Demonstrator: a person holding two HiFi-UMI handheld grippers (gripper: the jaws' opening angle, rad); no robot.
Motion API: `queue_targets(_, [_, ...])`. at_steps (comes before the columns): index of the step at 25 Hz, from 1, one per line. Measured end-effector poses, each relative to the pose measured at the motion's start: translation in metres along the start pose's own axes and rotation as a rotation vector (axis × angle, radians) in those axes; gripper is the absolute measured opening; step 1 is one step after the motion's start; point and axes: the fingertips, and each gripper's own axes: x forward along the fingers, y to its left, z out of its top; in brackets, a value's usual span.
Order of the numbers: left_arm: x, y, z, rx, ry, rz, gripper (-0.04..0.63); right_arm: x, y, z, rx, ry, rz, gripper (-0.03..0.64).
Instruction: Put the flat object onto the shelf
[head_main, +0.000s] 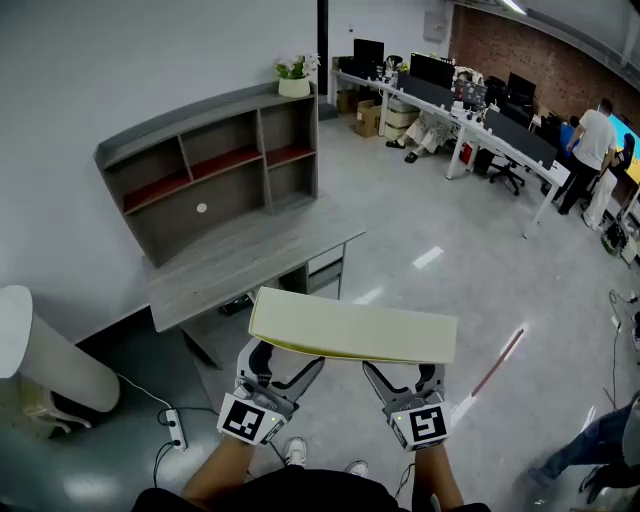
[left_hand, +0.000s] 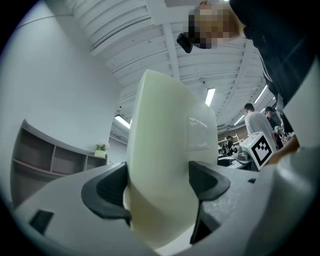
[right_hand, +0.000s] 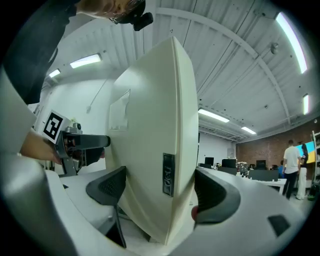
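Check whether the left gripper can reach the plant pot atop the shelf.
Probably not: the left gripper is clamped on the flat object with the right gripper, and the plant pot sits beyond the desk.

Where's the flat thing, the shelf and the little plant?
flat object (head_main: 355, 335): head view, middle of its top face.
shelf (head_main: 170, 123): head view, its curved top board.
plant pot (head_main: 294, 88): head view, the white pot's side.

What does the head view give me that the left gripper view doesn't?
Head view only: the desk, the floor, and the right tool clamped on the cream panel. Left gripper view only: pads of the left tool pressing both panel faces. Both: the panel, the shelf, the potted plant on it.
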Motion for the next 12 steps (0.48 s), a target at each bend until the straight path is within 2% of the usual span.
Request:
queue_targets(5, [-0.007, 0.023, 0.000, -0.007, -0.008, 0.015, 0.380, 0.022, 0.015, 0.004, 0.001, 0.004, 0.019, 0.439])
queue_targets(12, [-0.025, 0.078, 0.005, -0.022, -0.031, 0.038, 0.380, 0.066, 0.050, 0.017, -0.002, -0.039, 0.043, 0.439])
